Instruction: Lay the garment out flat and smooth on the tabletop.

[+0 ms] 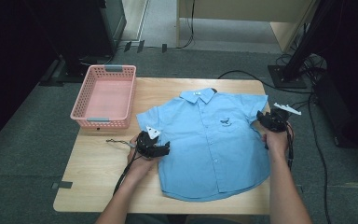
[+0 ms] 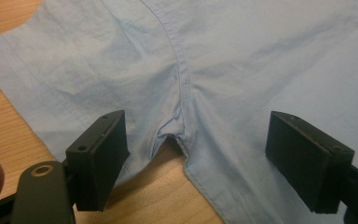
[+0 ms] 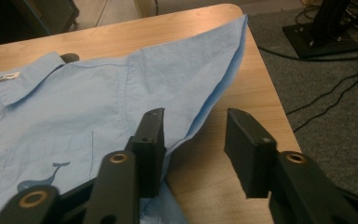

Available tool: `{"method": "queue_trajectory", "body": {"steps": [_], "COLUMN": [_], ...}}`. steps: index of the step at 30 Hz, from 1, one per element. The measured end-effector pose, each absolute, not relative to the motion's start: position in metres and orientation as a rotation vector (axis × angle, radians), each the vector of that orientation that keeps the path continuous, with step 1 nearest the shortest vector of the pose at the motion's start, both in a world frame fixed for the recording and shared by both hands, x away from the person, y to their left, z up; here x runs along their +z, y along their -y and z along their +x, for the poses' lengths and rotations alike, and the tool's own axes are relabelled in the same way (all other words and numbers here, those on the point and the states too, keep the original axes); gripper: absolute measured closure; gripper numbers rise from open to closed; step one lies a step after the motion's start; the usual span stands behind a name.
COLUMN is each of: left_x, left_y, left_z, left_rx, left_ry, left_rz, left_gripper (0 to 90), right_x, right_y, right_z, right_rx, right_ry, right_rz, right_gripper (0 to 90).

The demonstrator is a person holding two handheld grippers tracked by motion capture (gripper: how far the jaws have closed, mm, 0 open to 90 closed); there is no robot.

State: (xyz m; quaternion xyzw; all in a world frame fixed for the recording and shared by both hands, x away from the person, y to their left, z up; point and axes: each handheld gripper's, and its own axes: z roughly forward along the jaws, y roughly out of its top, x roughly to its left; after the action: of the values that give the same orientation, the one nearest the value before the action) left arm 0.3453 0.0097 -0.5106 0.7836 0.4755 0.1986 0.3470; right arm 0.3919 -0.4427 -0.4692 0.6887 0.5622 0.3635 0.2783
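Shirt (image 1: pixel 209 140): blue, short sleeves, spread flat on the table (image 1: pixel 93 182), front up, buttons closed.
Way it points: collar at the far edge, bottom hem close to the person; long way runs from near to far.
Left gripper (image 1: pixel 161 150): jaws wide apart, nothing held, at the armpit corner under the left sleeve (image 2: pixel 88 70).
Right gripper (image 1: pixel 264 119): jaws apart, nothing held, at the edge of the right sleeve (image 3: pixel 191 70).
Step, probably: grabbing both sides to fold.
Doing it well: pinch cloth only, both sides together, lift gently, keep flat.
Basket (image 1: pixel 87 119): pink, beside the shirt, left.
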Motion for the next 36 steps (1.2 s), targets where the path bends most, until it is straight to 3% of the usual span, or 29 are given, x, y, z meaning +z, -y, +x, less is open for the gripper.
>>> {"method": "queue_trajectory", "body": {"steps": [10, 24, 36], "left_x": [-0.511, -0.511, -0.511], "left_y": [-0.010, -0.010, -0.010], "left_z": [0.346, 0.346, 0.346], "left_rx": [0.516, 0.518, 0.517], "left_ry": [-1.235, -1.236, -1.237], "left_rz": [2.032, 2.032, 2.031], "left_gripper": [21.4, 21.4, 21.4], "right_x": [-0.467, -0.479, -0.479], "right_y": [0.455, 0.462, 0.453], "right_z": [0.365, 0.347, 0.322], "right_rx": [0.998, 0.981, 1.039], "right_ry": [-1.537, -1.592, -1.684], "right_rz": [1.801, 1.796, 1.780], "right_gripper": [43.7, 40.1, 18.7]}}
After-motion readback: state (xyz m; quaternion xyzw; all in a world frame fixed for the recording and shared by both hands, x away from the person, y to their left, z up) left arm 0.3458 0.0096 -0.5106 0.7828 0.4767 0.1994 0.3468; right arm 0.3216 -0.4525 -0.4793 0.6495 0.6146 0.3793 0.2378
